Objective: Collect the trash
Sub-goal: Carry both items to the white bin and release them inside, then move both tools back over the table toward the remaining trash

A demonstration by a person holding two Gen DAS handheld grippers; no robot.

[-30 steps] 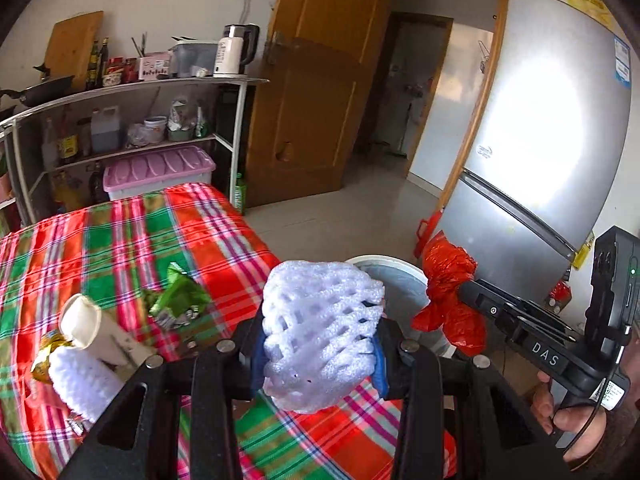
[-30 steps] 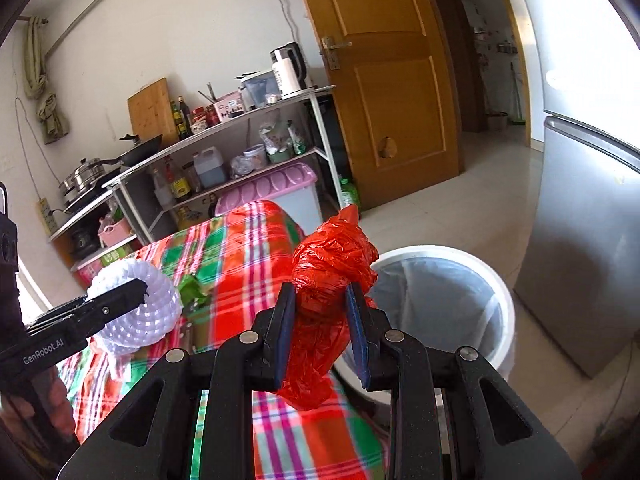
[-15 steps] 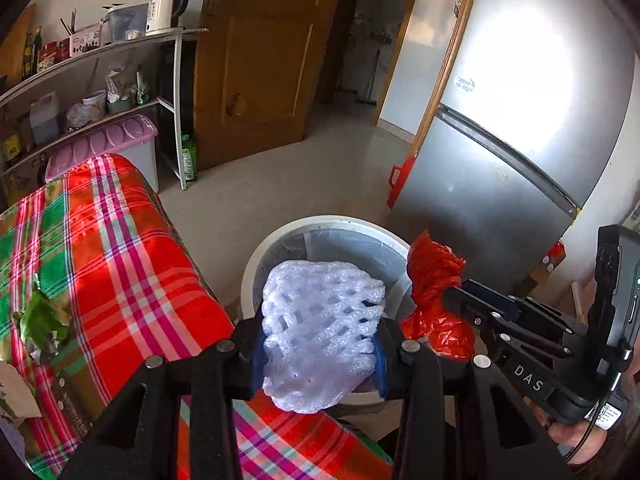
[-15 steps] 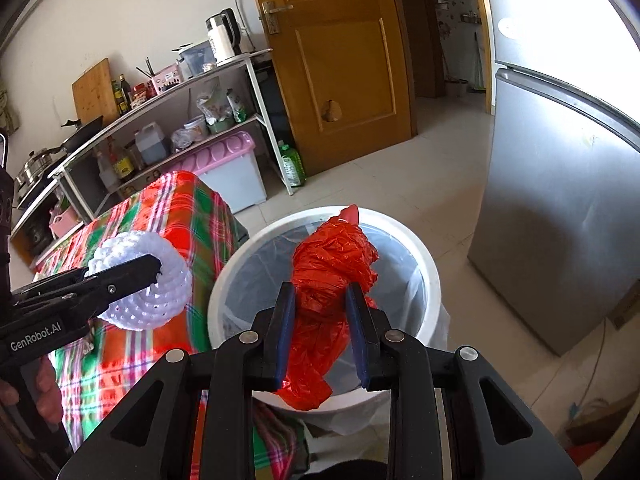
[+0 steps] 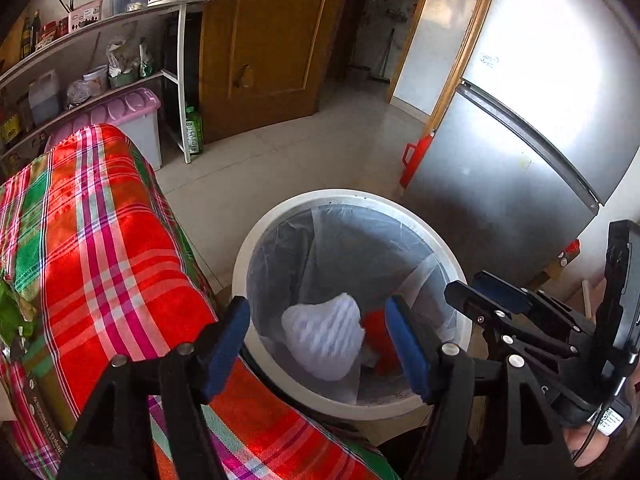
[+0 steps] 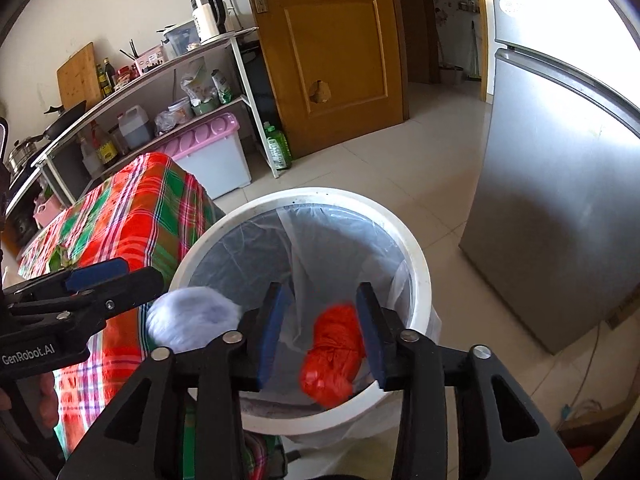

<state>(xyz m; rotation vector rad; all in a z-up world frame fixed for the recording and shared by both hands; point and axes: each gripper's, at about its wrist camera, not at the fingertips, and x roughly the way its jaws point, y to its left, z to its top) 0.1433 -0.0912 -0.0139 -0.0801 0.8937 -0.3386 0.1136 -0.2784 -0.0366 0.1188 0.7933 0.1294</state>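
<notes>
From the left wrist camera I have my left gripper (image 5: 318, 340) spread wide over the bin (image 5: 256, 240), holding nothing; its blue pads (image 5: 226, 344) sit well apart, one over the bin's near rim beside the table (image 5: 100, 240). Between them, inside the bin's clear liner, I see the white foam net (image 5: 324, 340), with a bit of the red bag (image 5: 378, 340) just beside it on the side away from the table. My right gripper (image 5: 486, 294) shows at that same side of the bin. From the right wrist camera, the right gripper (image 6: 322, 334) is also parted and empty above the bin (image 6: 416, 256); the red bag (image 6: 334, 354) lies blurred between the pads without touching them that I can tell, below the rim line. The foam net (image 6: 192, 322) looks blurred too, at the bin's table-side edge, below my left gripper (image 6: 120, 276). I judge this the drop step, both pieces let go. Green scraps (image 6: 58, 260) on the table, far from the bin, suggest my next move is swinging both grippers over there, open, for another pick.
</notes>
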